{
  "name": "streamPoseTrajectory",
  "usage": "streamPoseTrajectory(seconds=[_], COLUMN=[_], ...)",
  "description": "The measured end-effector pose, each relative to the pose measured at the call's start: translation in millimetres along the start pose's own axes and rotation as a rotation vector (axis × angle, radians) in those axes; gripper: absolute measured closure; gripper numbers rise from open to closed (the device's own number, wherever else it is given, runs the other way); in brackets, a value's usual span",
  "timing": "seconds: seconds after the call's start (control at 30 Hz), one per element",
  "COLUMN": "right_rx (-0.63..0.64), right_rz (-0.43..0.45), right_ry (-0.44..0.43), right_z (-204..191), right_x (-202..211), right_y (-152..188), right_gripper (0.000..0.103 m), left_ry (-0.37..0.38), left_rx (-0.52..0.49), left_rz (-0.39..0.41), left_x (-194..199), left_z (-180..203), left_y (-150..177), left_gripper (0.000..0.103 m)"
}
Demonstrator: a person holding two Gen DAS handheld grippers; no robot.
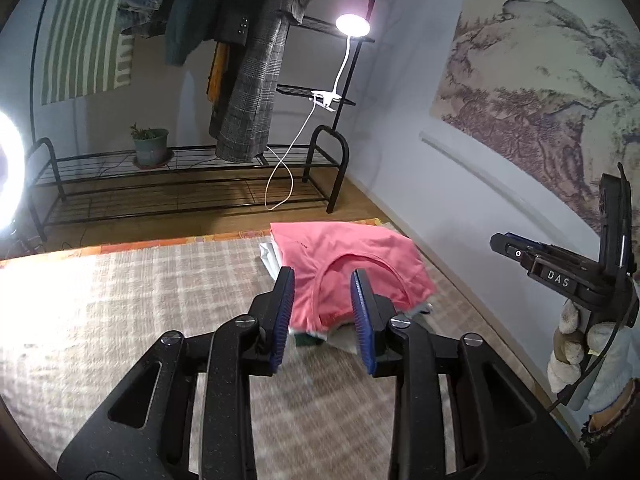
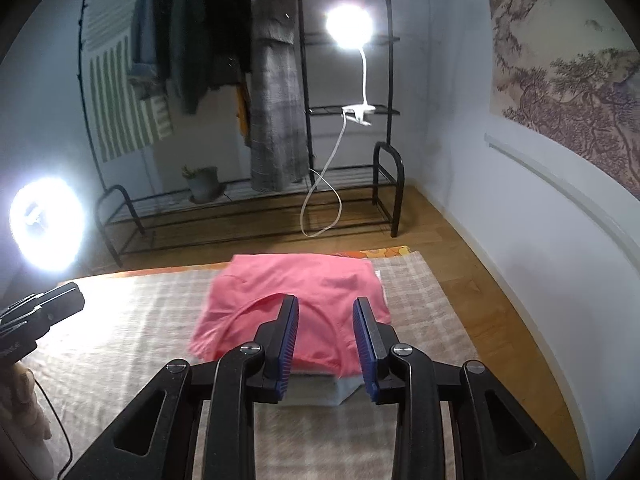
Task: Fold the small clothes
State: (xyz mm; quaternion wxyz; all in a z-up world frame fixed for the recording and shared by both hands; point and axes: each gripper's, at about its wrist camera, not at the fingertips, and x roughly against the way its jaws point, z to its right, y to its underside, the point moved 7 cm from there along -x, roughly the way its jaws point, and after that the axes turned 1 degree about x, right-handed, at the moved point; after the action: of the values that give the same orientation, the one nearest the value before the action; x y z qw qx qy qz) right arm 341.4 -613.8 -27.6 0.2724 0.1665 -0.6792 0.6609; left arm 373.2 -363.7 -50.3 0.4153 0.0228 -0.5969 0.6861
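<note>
Step in hand, as judged: the pink top [image 1: 340, 264] looks finished. It lies folded flat, neckline toward the cameras, on top of a small stack of other folded pieces [image 1: 316, 336] whose white, grey and dark green edges show beneath it. Stack sits on the plaid cloth [image 1: 140, 312], toward its far right corner: at about 12 o'clock in the left wrist view, likewise in the right wrist view.

Left hand-held gripper [image 1: 323, 312]: jaws apart, blue pads clear, nothing between them; the pink top is seen through the gap, but lies beyond. Right hand-held gripper [image 2: 327, 340]: same, jaws apart, holding nothing, above the near edge of the stack. The right unit also appears at 3 o'clock in the left view, carried by a gloved hand [image 1: 576, 344]. Both views are slightly blurred at the cloth.

Next move, judgement only: no unfolded garment shows in either view, so either the pile is complete or the next piece must be fetched from out of frame. If another comes, it needs laying flat on the bare plaid area at 9 o'clock of the stack, without dragging the stack.

Surface and room: plaid cloth spread over an orange patterned edge on wooden floor. Black metal rack [image 2: 256, 216] at 12 o'clock with hanging coats, a potted plant [image 1: 150, 146], a clip lamp [image 2: 350, 32] lit. Ring light [image 2: 46, 228] at 9 o'clock. Landscape hanging [image 1: 540, 92] on the right wall.
</note>
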Motion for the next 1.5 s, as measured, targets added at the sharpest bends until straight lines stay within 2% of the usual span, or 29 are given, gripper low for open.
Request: streamPoseTrajectory(seconds=[0.17, 0.27, 0.33, 0.4, 0.5, 0.73, 0.87, 1.0, 1.17, 1.5], right_rx=[0.033, 0.035, 0.033, 0.027, 0.013, 0.016, 0.018, 0.022, 0.003, -0.014], right_rz=[0.037, 0.049, 0.060, 0.074, 0.087, 0.130, 0.139, 0.171, 0.193, 0.173], right_ry=[-0.022, -0.041, -0.048, -0.053, -0.071, -0.055, -0.068, -0.042, -0.046, -0.030], right_z=[-26.3, -41.0, -46.3, -49.4, -53.9, -60.6, -68.7, -73.4, -77.7, -84.7], right_x=[46.1, 70.8, 83.0, 94.4, 112.9, 141.1, 152.5, 166.6, 178.1, 179.4], right_y=[16.8, 29.3, 36.0, 42.2, 55.2, 72.4, 81.9, 89.2, 96.9, 122.1], right_gripper=[0.072, 0.070, 0.060, 0.052, 0.045, 0.022, 0.014, 0.001, 0.000, 0.000], left_ry=[-0.010, -0.002, -0.007, -0.007, -0.018, -0.027, -0.048, -0.070, -0.066, -0.066], left_rx=[-0.043, -0.063, -0.073, -0.087, -0.107, -0.145, -0.175, -0.207, -0.217, -0.182], left_rz=[0.016, 0.028, 0.041, 0.057, 0.089, 0.085, 0.108, 0.135, 0.119, 0.070], left_x=[44.0, 66.6, 78.7, 92.3, 112.0, 138.4, 152.0, 165.6, 173.2, 168.7], left_z=[5.7, 10.7, 12.6, 14.5, 16.5, 25.0, 31.0, 36.9, 38.5, 22.1], left_y=[16.7, 27.8, 33.3, 39.0, 46.2, 65.7, 75.3, 86.4, 100.6, 124.0], left_gripper=[0.065, 0.052, 0.048, 0.037, 0.026, 0.020, 0.013, 0.004, 0.001, 0.001])
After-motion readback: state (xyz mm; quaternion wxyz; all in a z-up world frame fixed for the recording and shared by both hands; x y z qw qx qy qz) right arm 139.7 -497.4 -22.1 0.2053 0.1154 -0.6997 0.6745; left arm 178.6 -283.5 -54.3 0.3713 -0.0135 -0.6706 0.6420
